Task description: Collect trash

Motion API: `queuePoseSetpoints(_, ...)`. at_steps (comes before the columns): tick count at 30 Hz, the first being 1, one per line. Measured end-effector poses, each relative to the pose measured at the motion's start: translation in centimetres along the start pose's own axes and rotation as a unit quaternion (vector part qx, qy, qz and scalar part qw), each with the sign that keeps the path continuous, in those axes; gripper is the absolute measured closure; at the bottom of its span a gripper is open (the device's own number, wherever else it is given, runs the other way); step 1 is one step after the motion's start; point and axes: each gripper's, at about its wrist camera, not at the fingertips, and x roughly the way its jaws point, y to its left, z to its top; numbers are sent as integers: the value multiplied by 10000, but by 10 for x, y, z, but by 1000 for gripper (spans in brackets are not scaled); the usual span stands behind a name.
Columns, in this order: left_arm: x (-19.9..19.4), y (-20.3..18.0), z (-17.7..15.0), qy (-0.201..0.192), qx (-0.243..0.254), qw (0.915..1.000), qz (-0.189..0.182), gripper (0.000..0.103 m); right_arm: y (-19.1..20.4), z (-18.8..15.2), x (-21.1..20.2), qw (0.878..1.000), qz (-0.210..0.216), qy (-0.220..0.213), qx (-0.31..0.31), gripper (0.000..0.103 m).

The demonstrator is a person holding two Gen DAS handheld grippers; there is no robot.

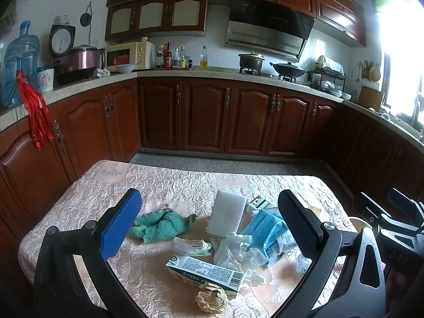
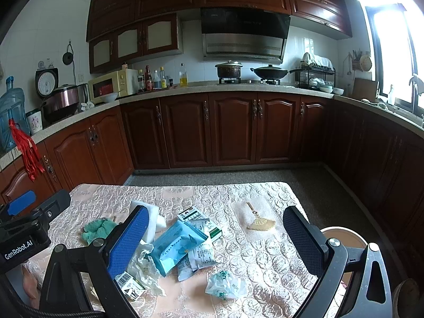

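Observation:
Trash lies in a heap on the pink table (image 1: 169,180): a milk carton (image 1: 205,271), a crumpled brown paper ball (image 1: 211,298), white crumpled paper (image 1: 235,249), a blue wipes pack (image 1: 267,225), a small plastic wrapper (image 1: 189,246) and a white foam block (image 1: 228,213). My left gripper (image 1: 209,228) is open above the heap, holding nothing. My right gripper (image 2: 214,238) is open and empty over the blue pack (image 2: 177,243), a printed pouch (image 2: 198,258) and a clear green-printed wrapper (image 2: 225,286). The carton end (image 2: 129,287) shows low left.
A green cloth (image 1: 161,225) lies left of the heap. A small fan with a tassel (image 2: 258,221) rests on a white cloth at the right. A round bin rim (image 2: 341,235) stands beside the table's right edge. Kitchen cabinets (image 1: 206,114) ring the floor behind.

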Motion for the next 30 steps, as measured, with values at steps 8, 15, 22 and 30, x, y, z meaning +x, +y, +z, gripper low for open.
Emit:
queuePoseSetpoints(8, 1, 0, -1, 15, -7, 10000, -5, 1, 0, 1, 0, 10000, -5, 31, -3, 3)
queuePoseSetpoints(15, 1, 0, -1, 21, -11, 10000, -8, 1, -1, -1, 1, 10000, -4, 71, -12, 3)
queuePoseSetpoints(22, 5, 1, -5, 97, -46, 9999, 17, 1, -2, -1, 3, 9999, -20, 117, -7, 3)
queuePoseSetpoints(30, 8, 2, -6, 165, -92, 9998, 9, 1, 0, -1, 6, 9998, -22, 179, -70, 3)
